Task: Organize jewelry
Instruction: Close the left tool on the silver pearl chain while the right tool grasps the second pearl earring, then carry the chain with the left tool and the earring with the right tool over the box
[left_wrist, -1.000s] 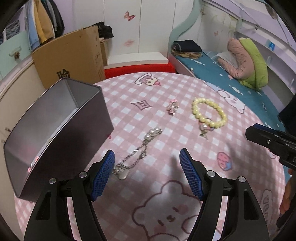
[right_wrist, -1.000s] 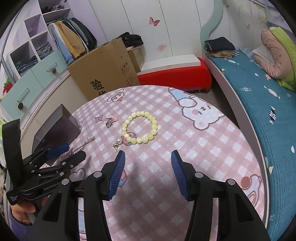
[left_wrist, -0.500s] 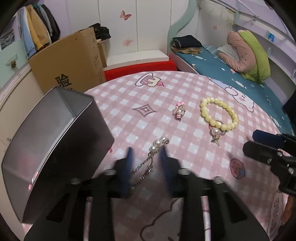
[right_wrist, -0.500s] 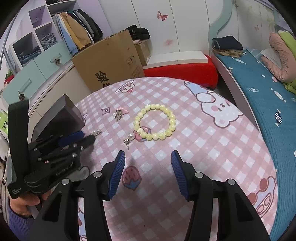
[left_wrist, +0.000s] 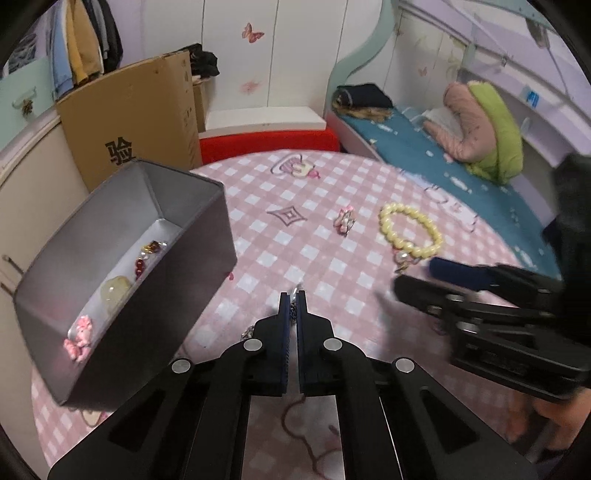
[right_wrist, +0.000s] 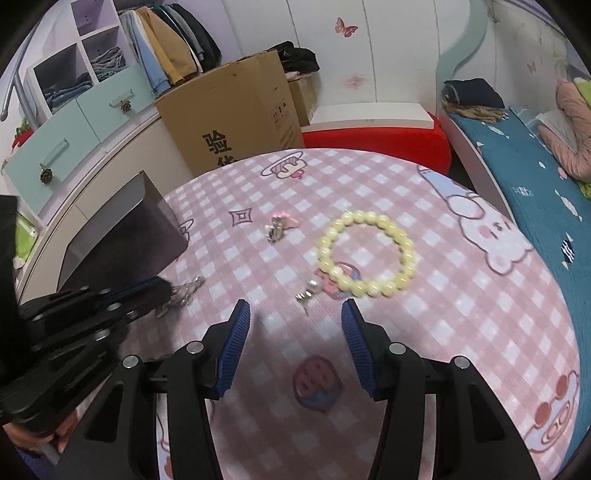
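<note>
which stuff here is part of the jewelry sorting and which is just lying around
Part of the job:
- silver chain, pinched in the shut left gripper
- yellow bead bracelet
- pink clip
- grey box
- open right gripper

Just lying about:
- cardboard carton
- red bench
- bed

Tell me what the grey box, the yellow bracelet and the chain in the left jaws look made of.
Grey box: probably thin metal, matte outside, a dull sheen inside. Yellow bracelet: glossy round beads, plastic or glass, can't tell which. Chain: silvery links with glints, likely metal; mostly hidden in the left gripper.
</note>
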